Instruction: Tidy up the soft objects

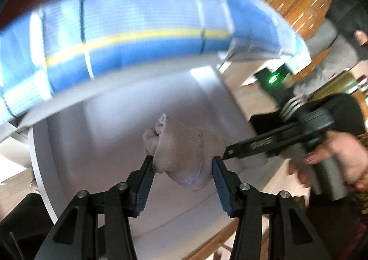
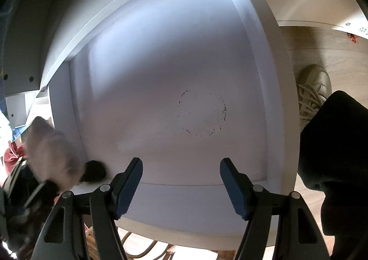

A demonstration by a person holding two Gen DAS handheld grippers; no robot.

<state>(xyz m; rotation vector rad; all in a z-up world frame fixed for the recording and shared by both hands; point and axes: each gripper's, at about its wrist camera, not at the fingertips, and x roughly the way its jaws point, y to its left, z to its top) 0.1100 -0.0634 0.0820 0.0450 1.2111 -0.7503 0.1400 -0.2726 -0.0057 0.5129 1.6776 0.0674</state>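
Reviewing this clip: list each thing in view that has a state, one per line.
left claw: closed on the rolled sock.
rolled sock: beige, bundled, held above the white drawer.
right claw: open, nothing between its pads.
white drawer: open, nothing resting on the floor that shows, ring-shaped mark there.
shoe: laced, on the wooden floor.

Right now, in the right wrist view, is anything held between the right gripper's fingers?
No. The right gripper stands open with only the bare white drawer bottom showing between its fingers.
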